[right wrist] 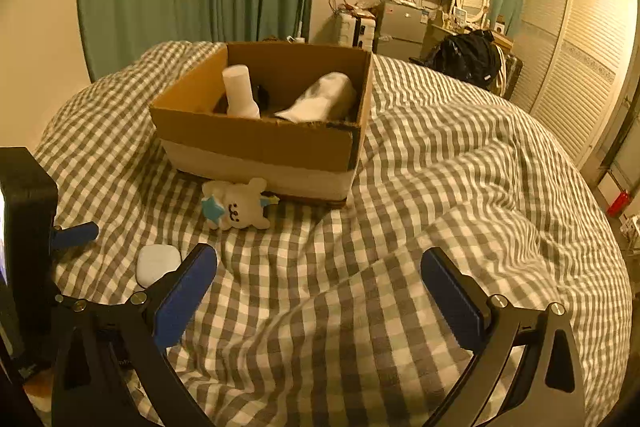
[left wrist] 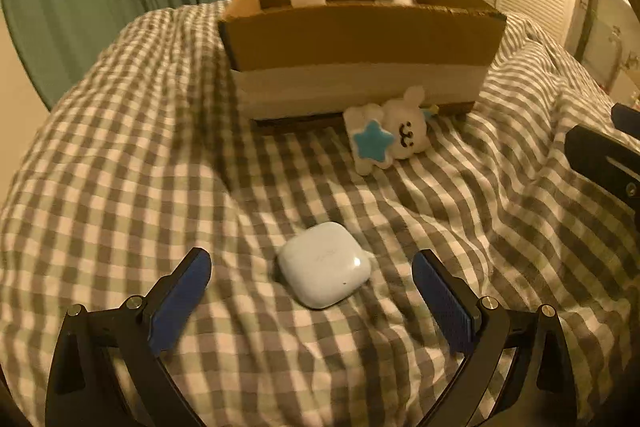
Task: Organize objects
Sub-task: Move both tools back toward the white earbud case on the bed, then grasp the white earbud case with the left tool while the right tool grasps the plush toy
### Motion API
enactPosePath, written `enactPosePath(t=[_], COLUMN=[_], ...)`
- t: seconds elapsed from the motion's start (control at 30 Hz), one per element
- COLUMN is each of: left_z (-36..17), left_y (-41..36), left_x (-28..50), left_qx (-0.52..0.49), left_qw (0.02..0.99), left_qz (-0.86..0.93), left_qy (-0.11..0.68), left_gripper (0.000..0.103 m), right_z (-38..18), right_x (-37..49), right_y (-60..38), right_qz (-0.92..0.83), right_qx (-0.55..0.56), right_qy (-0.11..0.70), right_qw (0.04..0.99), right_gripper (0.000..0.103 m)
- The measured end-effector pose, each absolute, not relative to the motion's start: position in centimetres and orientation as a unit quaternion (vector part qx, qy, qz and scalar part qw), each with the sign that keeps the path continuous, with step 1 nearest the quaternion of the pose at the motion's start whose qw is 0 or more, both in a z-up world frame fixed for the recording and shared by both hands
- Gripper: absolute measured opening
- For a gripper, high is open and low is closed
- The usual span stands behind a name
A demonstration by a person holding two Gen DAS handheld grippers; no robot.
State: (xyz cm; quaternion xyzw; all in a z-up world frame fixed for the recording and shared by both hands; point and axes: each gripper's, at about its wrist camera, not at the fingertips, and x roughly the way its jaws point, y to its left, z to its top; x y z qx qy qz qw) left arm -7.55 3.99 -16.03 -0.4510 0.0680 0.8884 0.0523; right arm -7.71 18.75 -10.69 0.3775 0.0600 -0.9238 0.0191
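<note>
Left gripper (left wrist: 312, 291) spread wide around a smooth, rounded white case (left wrist: 325, 264), nearer than the cardboard box (left wrist: 360, 39); a fuzzy plush (left wrist: 390, 133) touches the box's front. Right gripper (right wrist: 316, 287) wide, empty.

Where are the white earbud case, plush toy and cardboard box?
white earbud case (left wrist: 325, 264), left wrist view, lid top.
plush toy (left wrist: 406, 135), left wrist view, face.
cardboard box (right wrist: 256, 141), right wrist view, front wall.

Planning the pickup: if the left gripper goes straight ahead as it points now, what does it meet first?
Probably the white earbud case, lying on the checked blanket between the left gripper's open jaws; the plush toy lies farther on.
</note>
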Motion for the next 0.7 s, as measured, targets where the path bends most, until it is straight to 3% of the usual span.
enactPosePath(t=[0.03,0.17,0.43,0.5,0.53,0.7], left_z=[-16.1,-17.2,-18.9,-19.0,-19.0,-18.3], left_y=[4.0,4.4,4.9,4.8,4.7,4.4], left_x=[-7.7,-8.1,-8.5,-8.7,-8.7,-7.9], left_qx=[-0.456,-0.475,-0.501,-0.503,-0.503,-0.498], left_qw=[0.058,0.075,0.071,0.071,0.071,0.076], left_qz=[0.886,0.874,0.859,0.858,0.858,0.862], left_qy=[0.066,0.066,0.081,0.077,0.074,0.062], left_gripper=[0.099,0.068,0.066,0.063,0.057,0.057], right_z=[-11.0,-11.6,-12.2,-12.3,-12.4,-12.6], right_x=[-7.8,-8.0,-8.3,-8.4,-8.4,-8.6], right_y=[18.8,19.3,19.1,19.1,19.1,19.3], right_qz=[-0.922,-0.918,-0.912,-0.911,-0.910,-0.908], right_qx=[0.382,0.394,0.409,0.411,0.412,0.417], right_qy=[0.058,0.039,0.043,0.041,0.040,0.034], right_qw=[0.018,0.015,0.010,0.009,0.008,0.005], right_gripper=[0.102,0.102,0.102,0.102,0.102,0.102])
